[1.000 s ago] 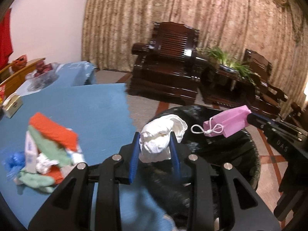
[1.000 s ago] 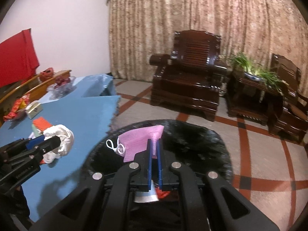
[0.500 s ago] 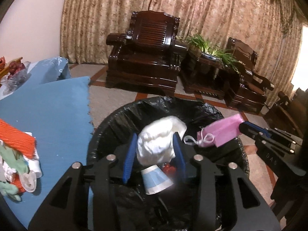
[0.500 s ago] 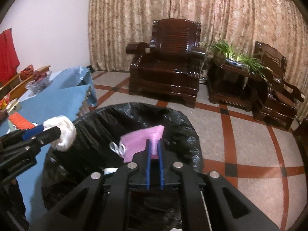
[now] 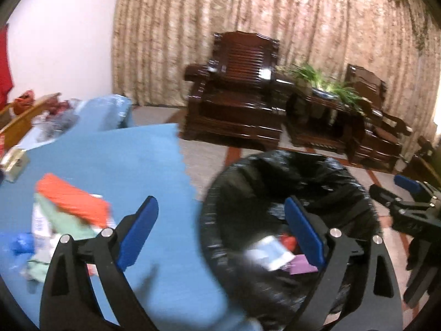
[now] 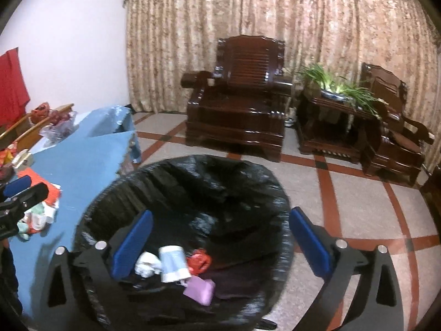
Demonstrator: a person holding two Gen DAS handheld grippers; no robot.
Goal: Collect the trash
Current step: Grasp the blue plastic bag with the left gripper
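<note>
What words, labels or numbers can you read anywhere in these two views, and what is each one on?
No text can be read in either view.
Small box at the blue table's far edge: any print is blurred.
White packet in the trash pile on the table: markings too blurred to read.
Paper cup in the black trash bag: no legible print.
Left gripper body at the right wrist view's edge: lettering cut off, unreadable.

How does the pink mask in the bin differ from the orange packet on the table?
The pink mask lies crumpled at the bottom of the black-lined bin, already collected; the orange packet lies flat on the blue table, still in the litter pile. The mask is pale pink and soft-looking; the packet is bright orange and looks larger. Neither is gripped.
</note>
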